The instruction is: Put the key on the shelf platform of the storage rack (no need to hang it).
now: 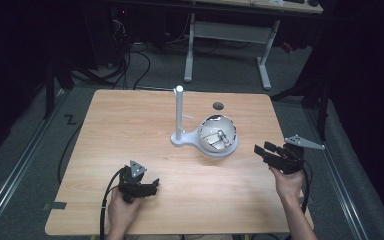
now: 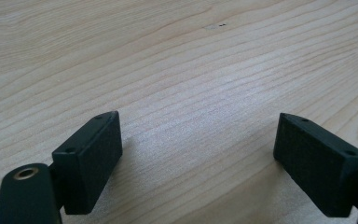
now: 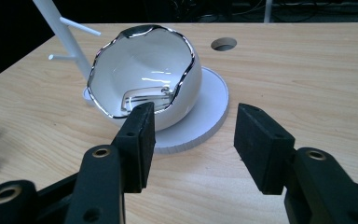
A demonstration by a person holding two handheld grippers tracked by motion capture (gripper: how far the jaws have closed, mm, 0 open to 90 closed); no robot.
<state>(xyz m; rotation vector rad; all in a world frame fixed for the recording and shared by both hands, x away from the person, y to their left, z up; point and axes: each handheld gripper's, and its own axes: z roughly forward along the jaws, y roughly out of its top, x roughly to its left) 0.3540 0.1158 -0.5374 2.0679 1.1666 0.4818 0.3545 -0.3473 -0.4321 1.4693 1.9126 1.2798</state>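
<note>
High view: the glossy white bowl (image 1: 218, 135) sits on a white stand (image 1: 185, 137) mid-counter (image 1: 130, 125), just left of the right tongs (image 1: 266, 150); the left tongs (image 1: 151, 185) rest near, wide and empty.

Left gripper view: bare wood between the spread jaws.

Right gripper view: right tongs (image 3: 193, 135) wide, empty, facing the bowl (image 3: 144, 74). It looks stiff, slippery and fragile; grip the wavy chrome rim (image 3: 186, 70). The metal item (image 3: 147, 98) inside is hard to make out.

A round hole (image 1: 218, 106) pierces the wooden table (image 1: 130, 130) near its far edge.

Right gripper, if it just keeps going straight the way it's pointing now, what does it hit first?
Most likely the white bowl with the wavy silver rim, or the round white base under it. The right gripper, jaws open and empty, points roughly at them across bare table; depth is hard to judge.
</note>
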